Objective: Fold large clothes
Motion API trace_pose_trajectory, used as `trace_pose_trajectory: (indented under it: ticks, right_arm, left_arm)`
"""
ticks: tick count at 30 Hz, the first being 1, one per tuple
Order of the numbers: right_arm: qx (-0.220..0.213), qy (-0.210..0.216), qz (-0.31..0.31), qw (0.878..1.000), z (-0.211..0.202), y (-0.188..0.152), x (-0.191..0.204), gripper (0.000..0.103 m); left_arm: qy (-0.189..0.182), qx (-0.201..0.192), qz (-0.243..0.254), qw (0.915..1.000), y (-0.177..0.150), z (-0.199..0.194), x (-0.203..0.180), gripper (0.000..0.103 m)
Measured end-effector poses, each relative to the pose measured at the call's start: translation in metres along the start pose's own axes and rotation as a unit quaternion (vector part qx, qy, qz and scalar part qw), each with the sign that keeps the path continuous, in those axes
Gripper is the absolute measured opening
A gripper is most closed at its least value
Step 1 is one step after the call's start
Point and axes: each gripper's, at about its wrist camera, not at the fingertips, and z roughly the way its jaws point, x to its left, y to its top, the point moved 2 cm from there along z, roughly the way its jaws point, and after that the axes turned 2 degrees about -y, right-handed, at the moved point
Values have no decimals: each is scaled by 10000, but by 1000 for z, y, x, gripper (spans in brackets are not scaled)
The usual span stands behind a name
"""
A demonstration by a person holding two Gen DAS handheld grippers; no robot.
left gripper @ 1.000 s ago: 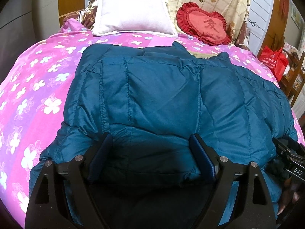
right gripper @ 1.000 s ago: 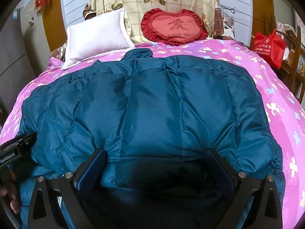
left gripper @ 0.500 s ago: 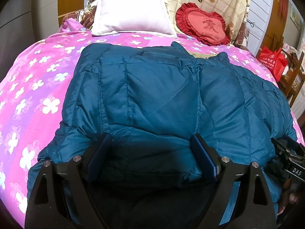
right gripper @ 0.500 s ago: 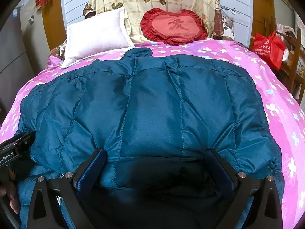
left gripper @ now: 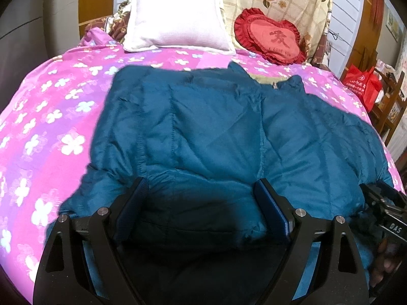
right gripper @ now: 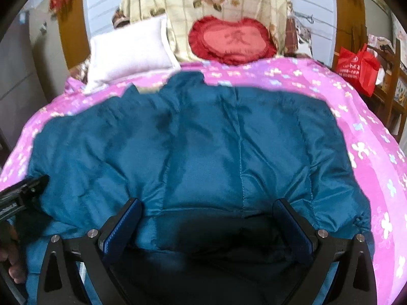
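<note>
A large teal quilted puffer jacket (left gripper: 211, 132) lies spread on the pink flowered bedspread (left gripper: 51, 117), its collar (left gripper: 277, 84) toward the pillows. My left gripper (left gripper: 201, 181) is open wide over the jacket's near hem, left of centre, with puffy fabric lying between its blue pads. My right gripper (right gripper: 206, 203) is open just as wide over the same hem (right gripper: 203, 218), further right. Each gripper also shows at the edge of the other's view: the right gripper (left gripper: 386, 218) and the left gripper (right gripper: 20, 195), with a person's fingers under them.
A white pillow (left gripper: 178, 20), a red heart cushion (left gripper: 272, 38) and a floral quilt (right gripper: 211, 7) stand at the head of the bed. A red bag (right gripper: 356, 68) and wooden furniture (right gripper: 391, 81) are to the right of the bed. Bare bedspread (right gripper: 366, 132) flanks the jacket.
Both views have shifted a little and turned blurry, so the jacket and pillows sit slightly lower in the picture. Both grippers stay wide open over the hem.
</note>
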Motion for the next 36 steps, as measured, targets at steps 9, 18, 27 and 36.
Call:
trace_pose_trajectory:
  ticks: [9,18,27,36]
  right_arm:
    - [-268,-105,-242,9993,-95,-23,-5,103]
    - [117,-88,-356,9993,-156,-117,-35,103]
    - [979,159,-272,9947,-142,-155,-44,103]
    - [938,-127,-853,9919,-146,-176,-37,103]
  left_arm:
    - [-300,-55,223,9993,-21,-76,13,86]
    - [-12,349,455,9984,-102,-131,41,86]
    - [209,740,662,9948,-147,-128,43,86]
    - [330,832,673,9937,-155,-117,46,94]
